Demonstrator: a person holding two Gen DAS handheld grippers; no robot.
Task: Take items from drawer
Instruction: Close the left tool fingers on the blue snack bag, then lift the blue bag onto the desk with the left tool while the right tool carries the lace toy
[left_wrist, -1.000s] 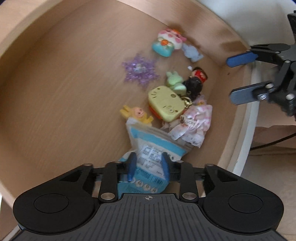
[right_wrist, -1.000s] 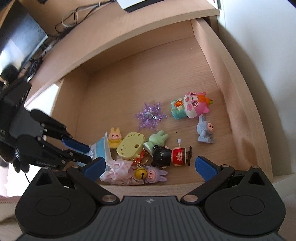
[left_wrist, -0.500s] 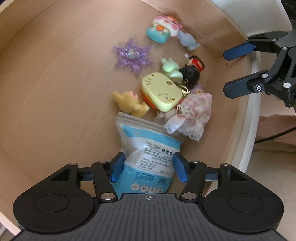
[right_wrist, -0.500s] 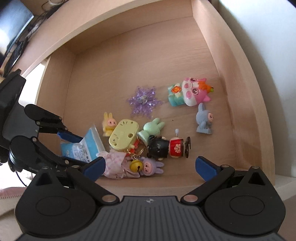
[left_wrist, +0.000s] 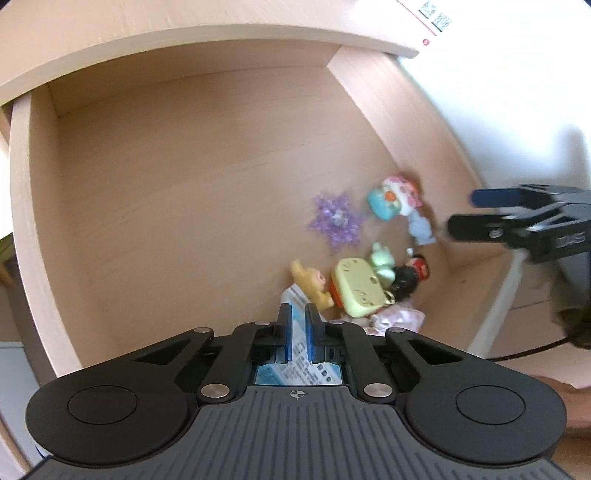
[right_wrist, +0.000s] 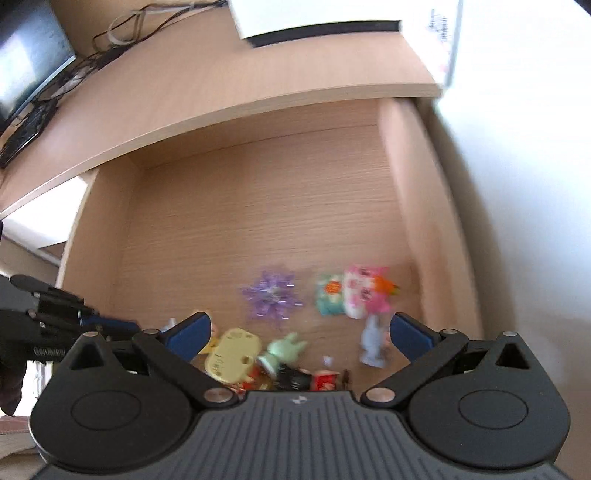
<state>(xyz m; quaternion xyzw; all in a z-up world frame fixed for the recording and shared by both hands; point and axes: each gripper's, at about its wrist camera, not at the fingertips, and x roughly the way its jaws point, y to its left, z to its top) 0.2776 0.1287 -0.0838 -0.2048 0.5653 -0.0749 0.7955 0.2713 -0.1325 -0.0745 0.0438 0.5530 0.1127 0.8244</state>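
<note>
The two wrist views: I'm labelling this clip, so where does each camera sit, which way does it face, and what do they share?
Left wrist: sits on the left tongs, looking down into the wooden drawer; its fingers are shut on a blue packet, with the right tongs at its right edge.
Right wrist: sits on the right tongs, open, facing the drawer's back wall and the desk; the left tongs show at its left.
Shared: the purple snowflake, the yellow case, the other toys.

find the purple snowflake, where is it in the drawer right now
In the right wrist view the purple snowflake lies on the drawer floor, left of the pink-and-teal toy and beyond the yellow case.
</note>
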